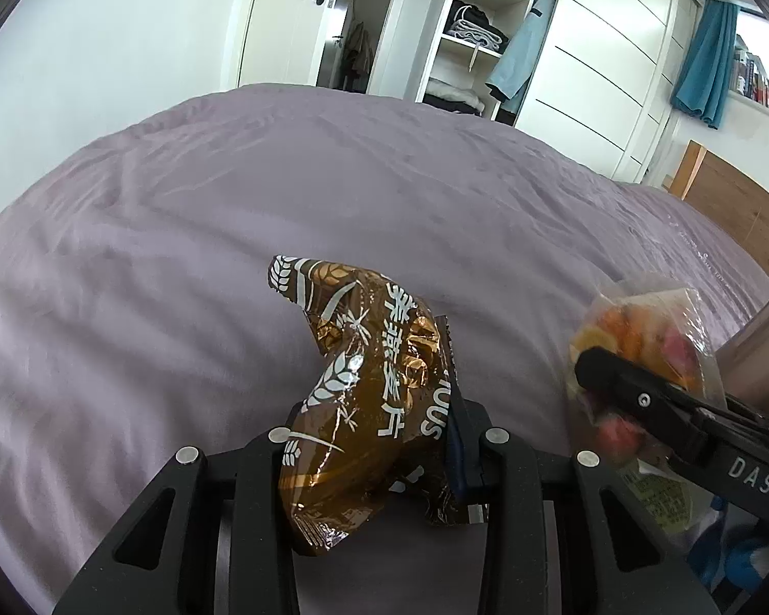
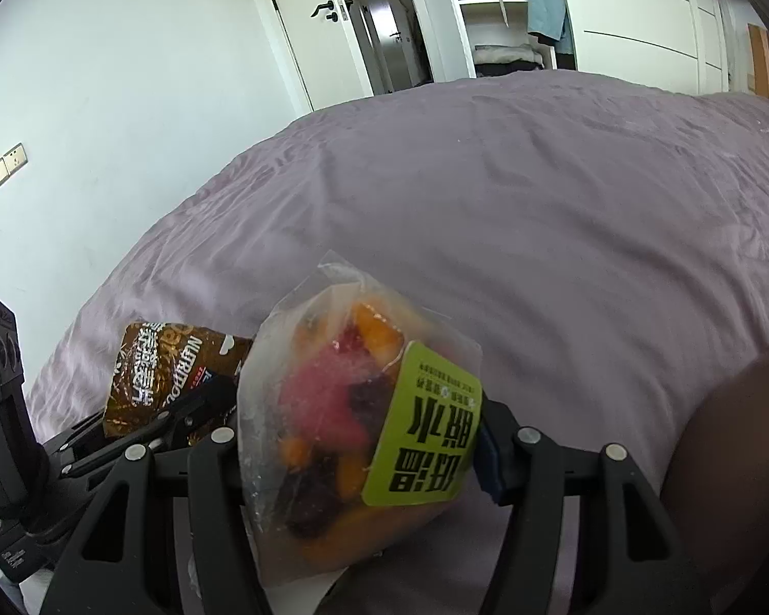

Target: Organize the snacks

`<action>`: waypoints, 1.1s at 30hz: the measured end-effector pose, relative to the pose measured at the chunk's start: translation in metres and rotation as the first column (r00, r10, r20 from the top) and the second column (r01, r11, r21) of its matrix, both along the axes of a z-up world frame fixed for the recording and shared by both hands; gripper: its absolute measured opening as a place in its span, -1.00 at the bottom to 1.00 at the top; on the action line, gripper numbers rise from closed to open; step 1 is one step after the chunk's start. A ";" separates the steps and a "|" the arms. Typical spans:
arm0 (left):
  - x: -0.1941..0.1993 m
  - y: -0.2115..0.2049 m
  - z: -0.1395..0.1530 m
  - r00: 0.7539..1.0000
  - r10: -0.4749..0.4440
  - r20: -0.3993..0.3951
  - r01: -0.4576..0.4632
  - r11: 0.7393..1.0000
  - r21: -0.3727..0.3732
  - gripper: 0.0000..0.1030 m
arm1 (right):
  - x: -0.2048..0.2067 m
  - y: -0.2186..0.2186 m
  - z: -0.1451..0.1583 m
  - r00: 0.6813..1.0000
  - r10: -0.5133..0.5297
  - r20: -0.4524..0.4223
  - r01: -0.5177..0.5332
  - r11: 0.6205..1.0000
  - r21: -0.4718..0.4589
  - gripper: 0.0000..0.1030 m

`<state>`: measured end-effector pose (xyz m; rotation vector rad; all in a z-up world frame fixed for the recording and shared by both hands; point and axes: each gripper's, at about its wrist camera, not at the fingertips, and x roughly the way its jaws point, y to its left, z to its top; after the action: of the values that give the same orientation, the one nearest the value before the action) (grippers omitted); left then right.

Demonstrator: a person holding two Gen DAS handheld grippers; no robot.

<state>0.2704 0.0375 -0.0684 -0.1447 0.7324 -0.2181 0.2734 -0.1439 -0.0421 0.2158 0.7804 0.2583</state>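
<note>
Left wrist view: our left claw (image 1: 369, 441) is clamped on a brown oat packet (image 1: 364, 389) whose long axis points forward over the purple bed (image 1: 179, 215). Just to its right, our right claw (image 2: 364, 456) grips a clear fruit-snack bag (image 2: 353, 425), both aloft.

A home bedroom. Ahead of the grippers spreads a wide bed under a wrinkled lilac sheet (image 1: 282, 195). Beyond it stands an open white wardrobe with folded clothes on its shelves (image 1: 479, 25), a white door with a black lever handle (image 2: 328, 7), and a teal curtain (image 1: 705, 61) far right.
</note>
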 end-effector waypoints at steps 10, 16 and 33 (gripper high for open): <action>-0.015 -0.001 0.016 0.999 0.013 0.037 -0.014 1.000 0.028 -0.42 | -0.020 -0.001 0.007 1.000 -0.007 -0.029 0.006 1.000 -0.016 0.28; -0.022 0.002 0.021 0.999 0.019 0.028 -0.020 0.999 0.031 -0.42 | -0.037 -0.002 0.012 0.999 -0.013 -0.052 0.011 0.999 -0.043 0.28; -0.069 -0.011 0.037 1.000 0.028 0.010 -0.029 0.994 0.102 -0.42 | -0.083 -0.009 0.020 0.996 -0.025 -0.084 0.018 0.996 -0.090 0.28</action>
<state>0.2013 0.0264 -0.0310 -0.0571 0.7311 -0.1538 0.1907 -0.1525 -0.0218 0.1513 0.8718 0.1943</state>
